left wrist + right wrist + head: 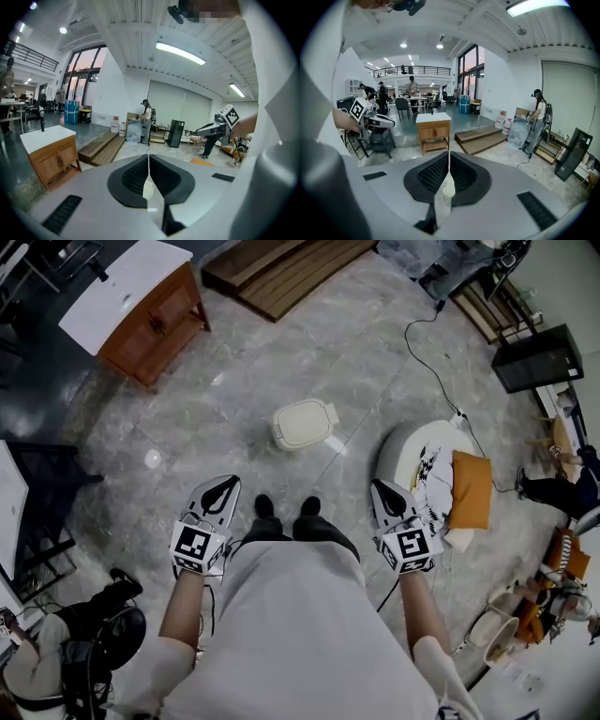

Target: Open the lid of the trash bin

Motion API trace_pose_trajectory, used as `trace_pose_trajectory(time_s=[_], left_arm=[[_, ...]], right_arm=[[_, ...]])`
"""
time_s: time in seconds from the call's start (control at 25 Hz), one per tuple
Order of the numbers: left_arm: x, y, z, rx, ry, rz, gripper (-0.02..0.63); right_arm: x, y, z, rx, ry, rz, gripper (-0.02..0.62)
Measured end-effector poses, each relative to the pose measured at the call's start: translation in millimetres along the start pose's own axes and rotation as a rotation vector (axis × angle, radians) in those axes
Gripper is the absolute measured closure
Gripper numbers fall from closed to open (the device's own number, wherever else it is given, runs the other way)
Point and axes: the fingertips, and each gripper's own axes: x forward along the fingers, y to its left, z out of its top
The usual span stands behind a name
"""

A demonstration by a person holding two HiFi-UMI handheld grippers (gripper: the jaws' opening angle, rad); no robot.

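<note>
Trash bin [305, 424]: smooth cream shell, rounded-rectangular, lid laid flat and closed; it is set on the glossy grey marbled floor [216, 418], ahead of and between both grippers, apart from each. Left gripper [224, 484]: white casing, black ribbed pads, jaws pressed together, nothing held. Right gripper [382, 490]: same build, jaws likewise closed, empty. Wooden cabinet [150, 320], white-topped, is seen far left.
</note>
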Motion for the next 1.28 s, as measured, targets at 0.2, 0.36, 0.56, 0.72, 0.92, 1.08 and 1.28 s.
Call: trace_pose_trajectory(time_s=[0.2, 0.36, 0.56, 0.72, 0.92, 1.08, 1.28], left_arm=[[11, 8, 1, -0.015, 0.005, 0.011, 0.581], [26, 4, 1, -0.024, 0.012, 0.041, 0.581], [52, 3, 7, -0.044, 0.002, 0.108, 0.581], [74, -5, 5, -0.063, 0.013, 0.144, 0.581], [105, -5, -8, -0.061, 0.051, 0.161, 0.581], [133, 5, -30, -0.044, 0.100, 0.191, 0.581], [164, 9, -57, -0.059, 0.153, 0.217, 0.581]], right_arm=[[19, -3, 9, -0.010, 0.009, 0.033, 0.561], [33, -16, 10, -0.025, 0.014, 0.077, 0.561], [61, -33, 7, -0.050, 0.044, 0.176, 0.560], [79, -47, 1, -0.069, 0.073, 0.254, 0.561], [106, -64, -12, -0.122, 0.112, 0.329, 0.560], [130, -67, -27, -0.163, 0.149, 0.399, 0.560], [156, -74, -56, -0.170, 0.191, 0.483, 0.560]])
